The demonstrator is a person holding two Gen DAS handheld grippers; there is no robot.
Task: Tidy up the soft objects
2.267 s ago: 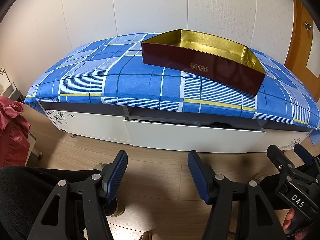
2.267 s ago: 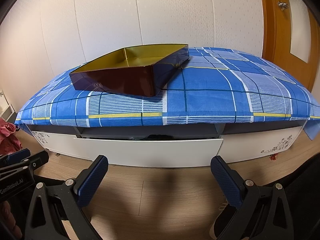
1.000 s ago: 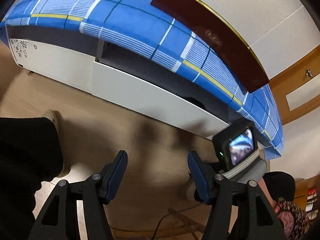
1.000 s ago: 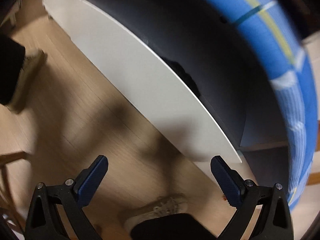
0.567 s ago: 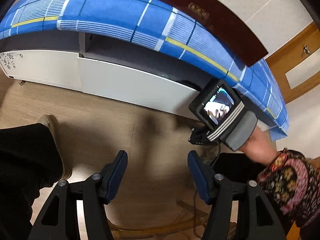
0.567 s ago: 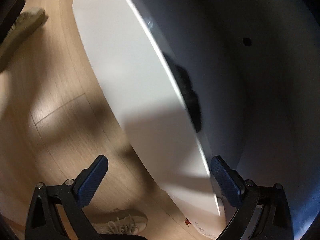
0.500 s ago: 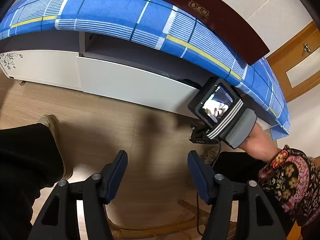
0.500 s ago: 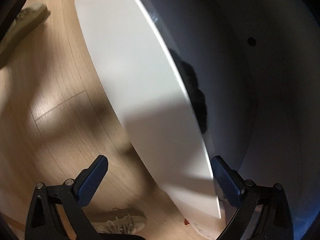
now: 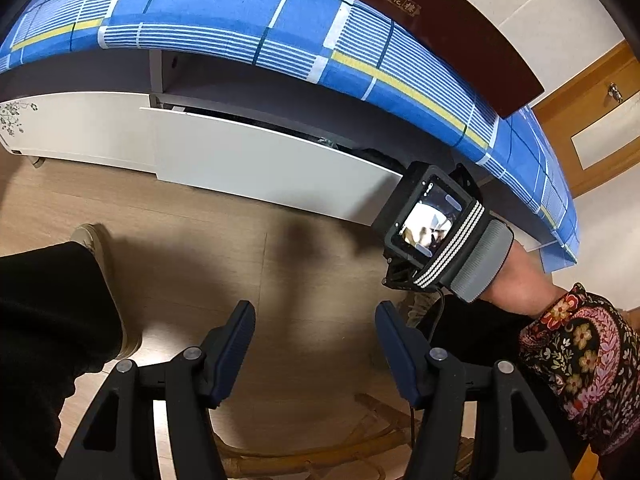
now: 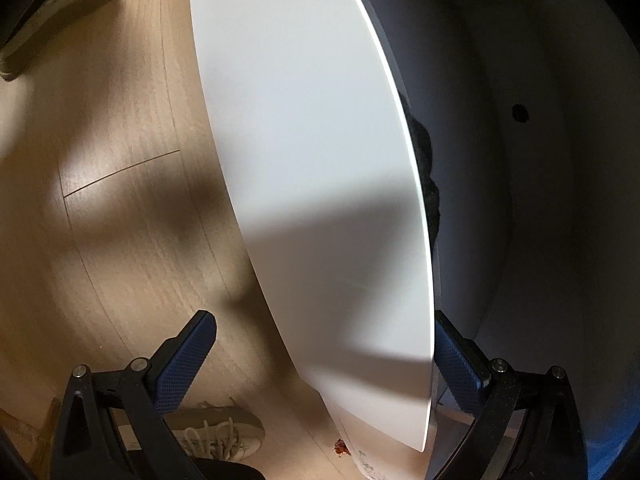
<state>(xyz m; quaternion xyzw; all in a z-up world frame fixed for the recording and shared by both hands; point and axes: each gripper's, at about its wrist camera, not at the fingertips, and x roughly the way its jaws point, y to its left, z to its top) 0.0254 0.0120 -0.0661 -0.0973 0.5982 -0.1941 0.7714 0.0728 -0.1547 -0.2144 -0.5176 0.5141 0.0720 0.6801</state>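
A dark soft thing (image 10: 424,168) peeks over the top edge of the white drawer front (image 10: 320,160), which stands slightly pulled out of the low cabinet. My right gripper (image 10: 322,356) is open wide and straddles that front's end: one finger before the panel, the other behind its edge, neither pressing. In the left wrist view the same drawer front (image 9: 260,164) shows the dark thing (image 9: 376,156) in its gap. The right hand's device (image 9: 432,224) is next to it. My left gripper (image 9: 316,348) hangs open over the floor, holding nothing.
A blue checked cloth (image 9: 240,20) covers the cabinet top, with a maroon box (image 9: 460,36) standing on it. A person's dark trouser leg and shoe (image 9: 100,272) are at the left, another shoe (image 10: 216,436) by the right gripper. A wooden door (image 9: 592,120) is at the right.
My right gripper rolled and sank closer to the drawer front; one finger now sits behind the panel's edge. The left gripper stays open and has barely shifted.
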